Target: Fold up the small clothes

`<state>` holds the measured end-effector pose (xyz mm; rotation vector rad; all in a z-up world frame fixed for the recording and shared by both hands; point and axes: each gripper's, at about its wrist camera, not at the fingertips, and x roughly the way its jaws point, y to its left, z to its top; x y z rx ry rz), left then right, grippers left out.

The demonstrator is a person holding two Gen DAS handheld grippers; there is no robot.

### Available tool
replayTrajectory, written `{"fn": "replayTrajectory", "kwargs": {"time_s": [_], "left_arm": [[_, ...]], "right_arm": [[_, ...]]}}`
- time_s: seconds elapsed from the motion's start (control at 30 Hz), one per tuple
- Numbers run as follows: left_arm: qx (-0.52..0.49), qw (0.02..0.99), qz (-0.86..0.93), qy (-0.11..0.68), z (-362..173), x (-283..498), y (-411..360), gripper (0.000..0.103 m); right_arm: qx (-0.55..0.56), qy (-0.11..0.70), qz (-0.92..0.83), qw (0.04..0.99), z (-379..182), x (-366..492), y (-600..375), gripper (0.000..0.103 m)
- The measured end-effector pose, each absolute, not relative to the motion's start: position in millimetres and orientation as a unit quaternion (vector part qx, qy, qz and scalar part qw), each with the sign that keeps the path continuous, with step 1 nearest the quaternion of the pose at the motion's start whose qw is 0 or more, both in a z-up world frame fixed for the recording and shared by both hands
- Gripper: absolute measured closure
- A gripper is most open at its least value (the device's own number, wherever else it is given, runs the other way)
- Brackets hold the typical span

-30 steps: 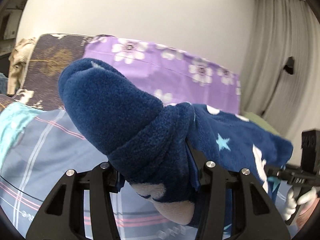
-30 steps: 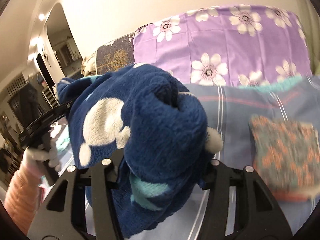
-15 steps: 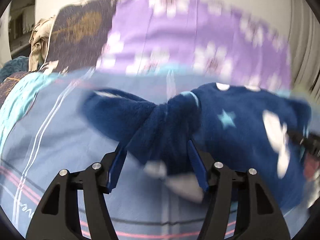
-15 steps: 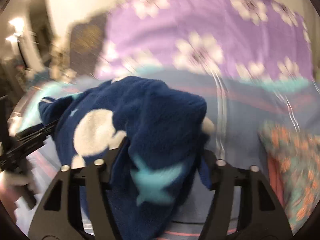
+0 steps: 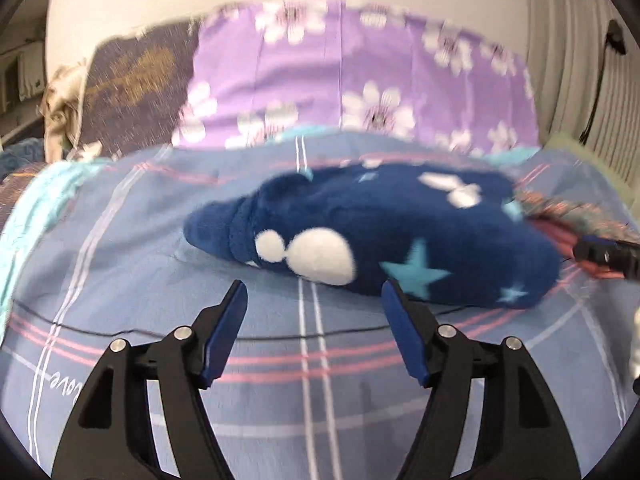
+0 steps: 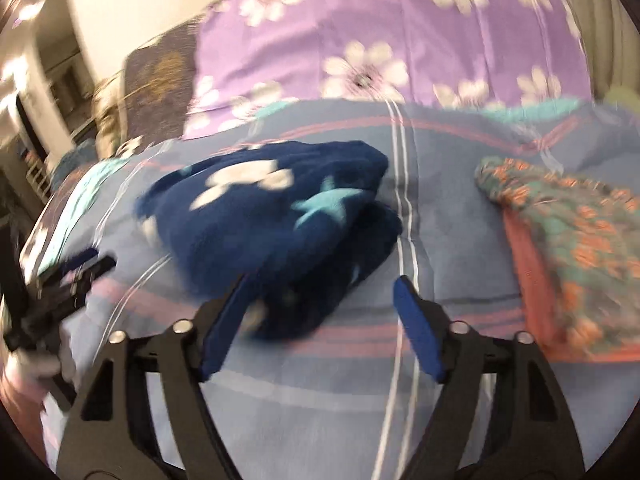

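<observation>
1. My left gripper (image 5: 312, 300) has just been opening; its jaws stand spread and released, with only the plaid bedsheet (image 5: 120, 240) between the blue pads.
2. My right gripper (image 6: 320, 300) has likewise just been opening. The left pad sits against the garment's near edge, but nothing is pinched.
3. Just ahead of both grippers lies the navy fleece garment (image 5: 380, 232), dropped in a bunched heap on the sheet.
4. Ahead and to the right of my right gripper sits a folded floral cloth (image 6: 568, 248).
5. Farthest ahead stands a purple flowered pillow (image 5: 352, 68).
6. I judge this the lay-down step; next I must find edges and spread the fleece flat before folding.
</observation>
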<state>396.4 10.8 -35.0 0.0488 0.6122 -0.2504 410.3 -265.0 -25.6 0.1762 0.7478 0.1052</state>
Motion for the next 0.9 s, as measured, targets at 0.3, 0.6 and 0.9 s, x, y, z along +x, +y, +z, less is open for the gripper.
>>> {"fn": "replayTrajectory", "kwargs": {"time_s": [0.3,0.6,0.9], "left_arm": [[-0.013,0.97,-0.166,0.178,34,247,11,0.001],[0.013,0.981,-0.138,0.138,58,137,-12,0.001],[0.016,0.978,-0.158,0.135,60,67,-31,0.001]], "right_arm": [[0.013,0.222,0.037,0.974,54,230,-234,0.002],[0.046,0.202,0.02,0.978,74,124,-227,0.002],[0.054,0.199,0.005,0.978,72,68,-224,0.002]]}}
